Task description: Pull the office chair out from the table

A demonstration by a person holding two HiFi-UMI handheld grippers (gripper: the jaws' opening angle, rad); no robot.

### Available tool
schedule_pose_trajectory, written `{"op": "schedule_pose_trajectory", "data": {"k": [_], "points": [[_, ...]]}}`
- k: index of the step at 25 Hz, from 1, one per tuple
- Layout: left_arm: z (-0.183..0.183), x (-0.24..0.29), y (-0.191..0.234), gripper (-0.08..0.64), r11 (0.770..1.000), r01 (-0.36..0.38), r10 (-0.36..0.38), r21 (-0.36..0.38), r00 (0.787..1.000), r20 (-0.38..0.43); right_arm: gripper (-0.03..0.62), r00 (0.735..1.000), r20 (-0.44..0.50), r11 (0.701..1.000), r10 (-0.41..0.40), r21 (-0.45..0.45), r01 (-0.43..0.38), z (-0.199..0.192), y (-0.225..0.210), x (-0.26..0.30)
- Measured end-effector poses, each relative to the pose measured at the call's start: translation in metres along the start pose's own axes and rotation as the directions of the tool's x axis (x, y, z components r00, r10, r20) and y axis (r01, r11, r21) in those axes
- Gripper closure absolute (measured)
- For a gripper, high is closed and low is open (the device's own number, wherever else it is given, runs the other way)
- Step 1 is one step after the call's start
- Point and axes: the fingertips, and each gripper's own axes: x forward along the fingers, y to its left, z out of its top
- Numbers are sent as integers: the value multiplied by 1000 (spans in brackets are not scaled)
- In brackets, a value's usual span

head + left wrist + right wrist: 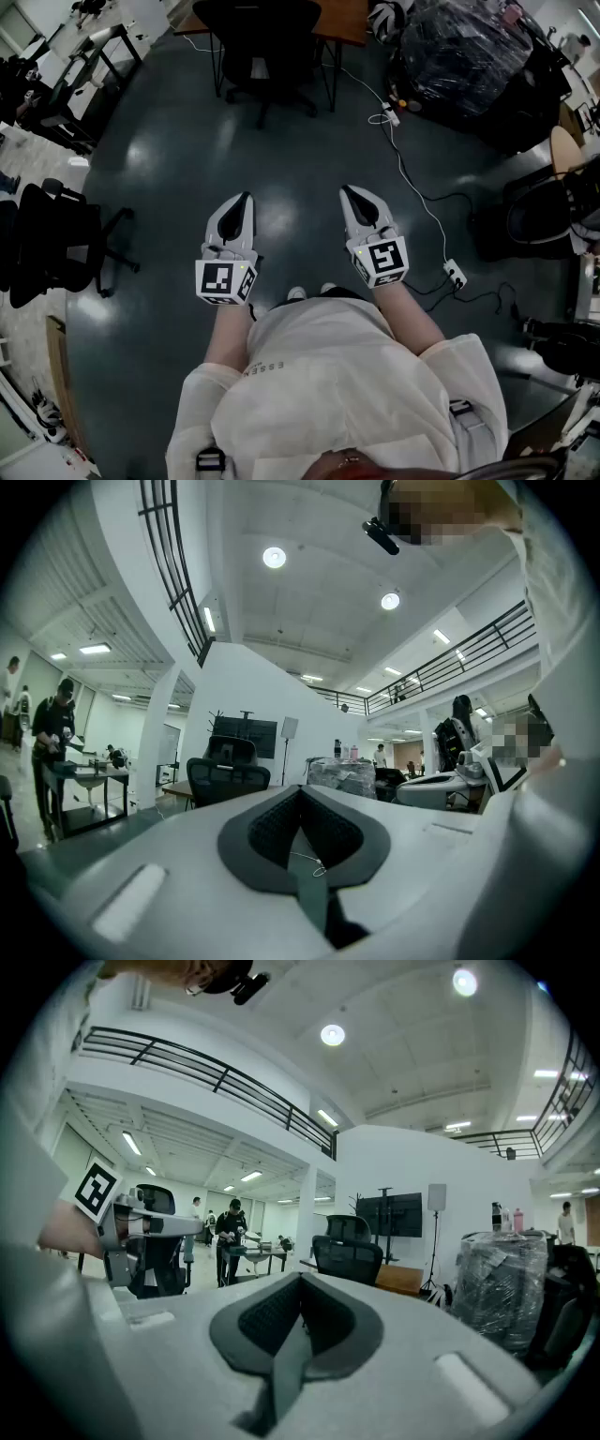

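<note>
Black office chair (258,52) tucked at wooden tabletop (345,21), far; left gripper (246,199), right gripper (350,192) near, both closed, empty.

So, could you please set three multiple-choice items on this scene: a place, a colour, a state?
1. Where is the black mesh office chair relative to the brown wooden table? A on top; B pushed up to it; C far away.
2. Colour of the plastic power strip? A red; B yellow; C white.
3. The left gripper and right gripper? A fingers together, empty; B fingers wide apart; C clamping the chair.
1 B, it stands at the table's edge; 2 C, it shows white; 3 A, both gripper views show closed, empty fingers.
</note>
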Motion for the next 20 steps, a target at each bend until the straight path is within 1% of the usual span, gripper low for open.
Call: {"op": "schedule_pose_trajectory", "data": {"k": [8,12,16,20], "points": [[-5,2,-7,543,1000,9,-9,9,1000,-11,600,1000,-1,1000,14,0,-14,-5,0,-2],[-1,3,-9,543,1000,11,-11,18,1000,-12,600,1000,3,1000,20,5,-20,-2,0,-2],[3,-1,-8,543,999,14,-14,31,1000,-12,600,1000,5,999,-12,39,11,-1,-4,0],[4,-9,9,543,999,-5,5,49,1000,-8,600,999,5,998,-35,51,35,-4,-2,11]]}}
